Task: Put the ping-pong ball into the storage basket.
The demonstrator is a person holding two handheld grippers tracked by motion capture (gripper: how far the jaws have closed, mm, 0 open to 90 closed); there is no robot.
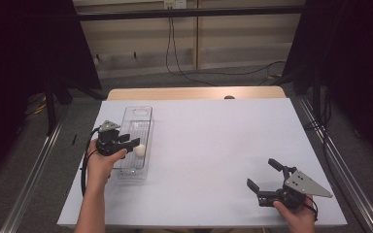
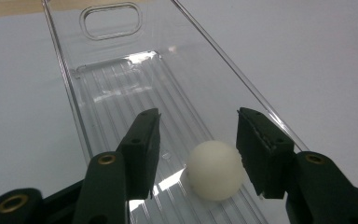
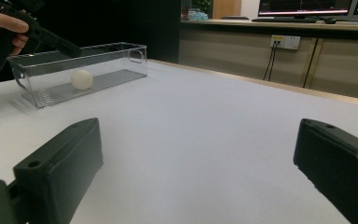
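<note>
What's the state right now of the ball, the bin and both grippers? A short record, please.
ball: white, on the floor of the bin, near end
bin: clear plastic, on the table, left side
left gripper: inside bin, jaws either side of ball, gap at one pad, not gripping
right gripper: open, holding nothing, low over near right of table

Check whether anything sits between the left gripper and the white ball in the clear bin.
Nothing visible. The left gripper reaches into the clear bin from above, and the white ball lies between its jaws.
</note>
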